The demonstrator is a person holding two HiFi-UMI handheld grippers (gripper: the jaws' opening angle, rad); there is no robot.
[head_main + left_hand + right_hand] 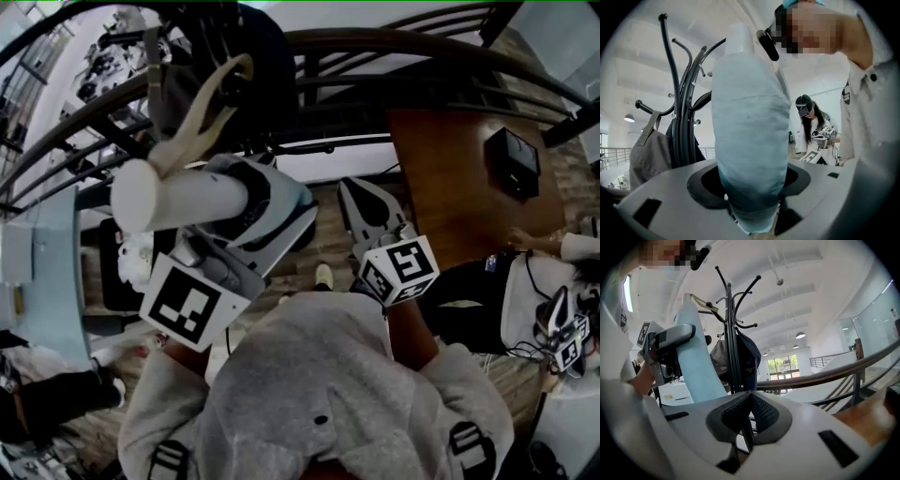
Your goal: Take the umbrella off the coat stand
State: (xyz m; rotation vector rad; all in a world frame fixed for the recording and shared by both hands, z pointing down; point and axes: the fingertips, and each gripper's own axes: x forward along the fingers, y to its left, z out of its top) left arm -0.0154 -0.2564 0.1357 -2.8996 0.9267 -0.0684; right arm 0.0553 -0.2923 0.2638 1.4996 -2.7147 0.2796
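On the left, the black coat stand (pixel 684 117) has a grey bag (pixel 649 159) hanging on it. Just to its right, the left tongs (pixel 251 202) squeeze the folded, light blue umbrella (pixel 747 131) around its fat middle. The umbrella stands up tall, leaning a little, beside the stand's hooks, and its tan curved handle (pixel 202 112) is close to them, but I cannot tell if it touches. Further right, the right tongs (pixel 749 401) are closed with nothing in them and point at the stand's pole.
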